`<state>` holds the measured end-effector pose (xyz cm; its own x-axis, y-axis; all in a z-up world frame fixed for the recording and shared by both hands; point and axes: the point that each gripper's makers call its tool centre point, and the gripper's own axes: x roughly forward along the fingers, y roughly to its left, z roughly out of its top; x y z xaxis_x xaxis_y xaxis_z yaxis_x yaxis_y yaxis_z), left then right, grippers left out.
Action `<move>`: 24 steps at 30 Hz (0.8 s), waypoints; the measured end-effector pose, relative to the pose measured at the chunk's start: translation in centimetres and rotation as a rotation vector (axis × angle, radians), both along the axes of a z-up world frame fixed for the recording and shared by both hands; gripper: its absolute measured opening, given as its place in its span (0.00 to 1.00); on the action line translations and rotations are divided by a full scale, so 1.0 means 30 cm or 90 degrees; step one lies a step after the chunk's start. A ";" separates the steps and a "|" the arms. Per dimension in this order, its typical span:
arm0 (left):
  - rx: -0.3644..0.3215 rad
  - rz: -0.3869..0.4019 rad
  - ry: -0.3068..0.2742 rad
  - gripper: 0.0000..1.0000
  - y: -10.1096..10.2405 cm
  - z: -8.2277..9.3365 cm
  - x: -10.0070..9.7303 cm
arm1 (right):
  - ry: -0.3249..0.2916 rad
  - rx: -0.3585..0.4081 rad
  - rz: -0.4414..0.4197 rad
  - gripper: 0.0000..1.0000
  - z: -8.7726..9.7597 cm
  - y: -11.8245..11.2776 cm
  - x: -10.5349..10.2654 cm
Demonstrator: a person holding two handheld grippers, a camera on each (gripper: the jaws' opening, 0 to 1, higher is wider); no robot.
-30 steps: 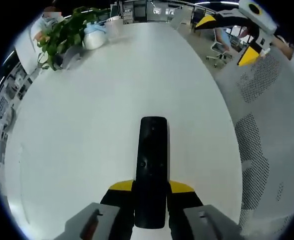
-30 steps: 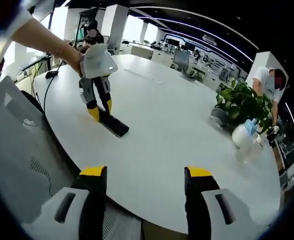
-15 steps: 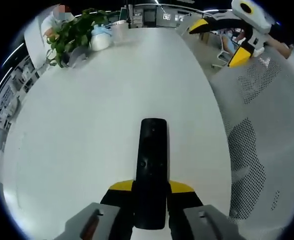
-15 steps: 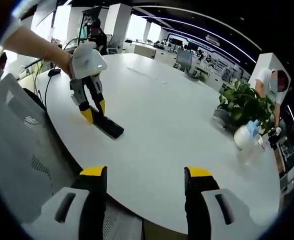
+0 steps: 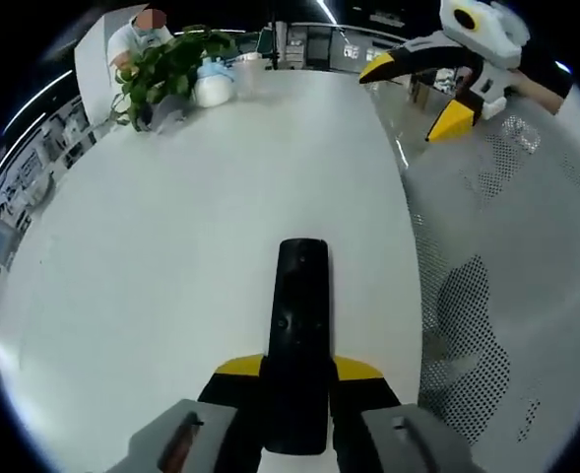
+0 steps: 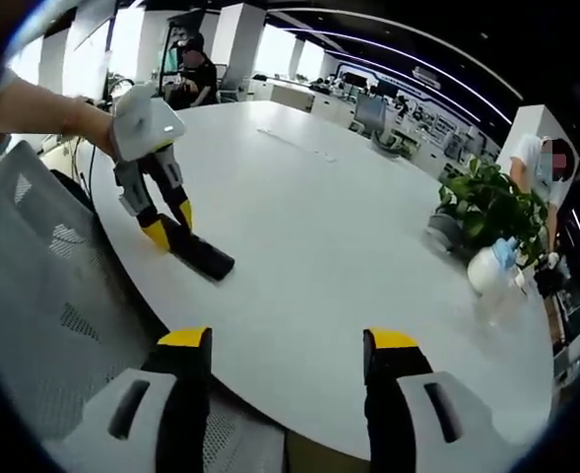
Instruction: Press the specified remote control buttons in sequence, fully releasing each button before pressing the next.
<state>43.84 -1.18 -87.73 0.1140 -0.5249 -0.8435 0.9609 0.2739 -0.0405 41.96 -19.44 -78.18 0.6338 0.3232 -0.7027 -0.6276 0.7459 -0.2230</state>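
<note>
- Progress: early stage by my read. Remote is secured, no button press under way yet.
- Left gripper (image 5: 297, 394), yellow-tipped jaws clenched on the near end of the slim black rectangular remote control (image 5: 299, 325); remote sticks straight out ahead of the jaws, face up, over the round white table (image 5: 152, 286).
- In the right gripper view the same left gripper (image 6: 168, 229) sits well ahead and to the left of the right gripper's jaws, near the table's edge, remote control (image 6: 203, 258) pointing out from it and lying on or just above the table (image 6: 349, 266); contact there is too small to tell.
- Right gripper (image 6: 288, 394): jaws apart, nothing between them, hanging over the near table edge, well apart from the remote. It also appears in the left gripper view (image 5: 437, 89), far ahead and to the right, past the table rim.
- Grey mesh chair back (image 6: 43, 296) is left of the right gripper's jaws; in the left view the same mesh (image 5: 506, 296) runs along the right side.
- Green leafy potted plant (image 5: 171, 64) and white-and-blue spray bottle (image 5: 214, 84) sit at the far table end ahead of the left claw; not involved.
- Button labels on the remote aren't readable, so can't say which one is the target.
- Left to do, judging from this: bring the right gripper across to the remote, press the first button, lift fully off, repeat for the rest. Essentially the whole sequence is outstanding.
</note>
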 end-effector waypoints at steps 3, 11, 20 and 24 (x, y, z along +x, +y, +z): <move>-0.011 0.020 -0.002 0.24 -0.001 0.001 -0.009 | 0.002 0.000 0.001 0.64 -0.001 0.002 -0.001; -0.014 0.046 -0.002 0.24 -0.003 0.003 -0.035 | 0.014 -0.009 0.012 0.64 -0.013 0.009 -0.012; -0.032 0.060 0.001 0.24 0.004 0.005 -0.051 | 0.035 -0.011 0.025 0.70 -0.026 0.026 -0.028; -0.040 0.052 0.000 0.24 0.004 0.007 -0.052 | 0.072 -0.038 0.060 0.74 -0.054 0.038 -0.049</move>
